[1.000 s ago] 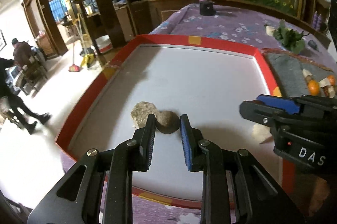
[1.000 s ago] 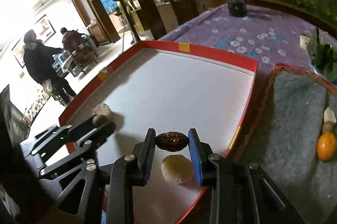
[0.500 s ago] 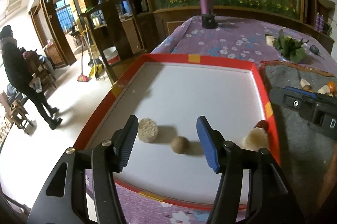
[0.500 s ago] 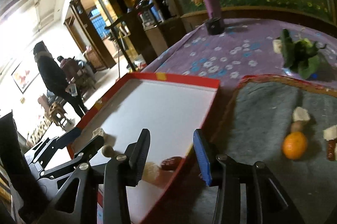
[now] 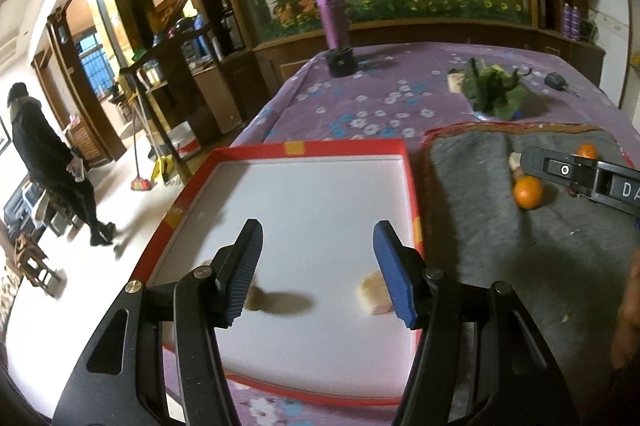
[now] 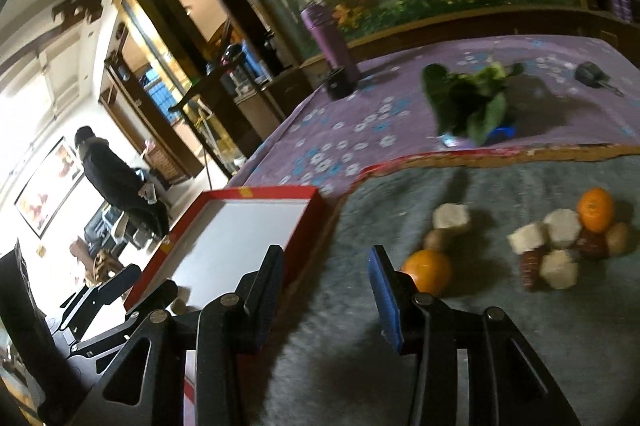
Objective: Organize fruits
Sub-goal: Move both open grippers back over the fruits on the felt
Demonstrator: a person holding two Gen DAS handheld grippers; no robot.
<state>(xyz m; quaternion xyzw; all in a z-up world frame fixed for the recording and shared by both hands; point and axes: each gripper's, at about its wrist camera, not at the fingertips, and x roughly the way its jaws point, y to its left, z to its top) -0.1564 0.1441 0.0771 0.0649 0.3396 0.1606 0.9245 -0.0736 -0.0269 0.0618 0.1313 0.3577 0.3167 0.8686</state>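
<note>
My left tool (image 5: 318, 270) hangs over the red tray (image 5: 405, 149), jaws spread wide with nothing between them. Under it on the white tray floor lie a small brown fruit (image 5: 260, 300), blurred, and a pale chunk (image 5: 372, 294) near the right rim. My right tool (image 6: 326, 286) is spread apart too, empty, above the grey mat (image 6: 400, 366) beside the tray. Just past its right finger sits an orange (image 6: 430, 270); further right a second orange (image 6: 596, 208) touches a cluster of pale chunks and brown fruits. The purple worktop (image 6: 360, 133) carries leafy greens (image 6: 468, 101).
</note>
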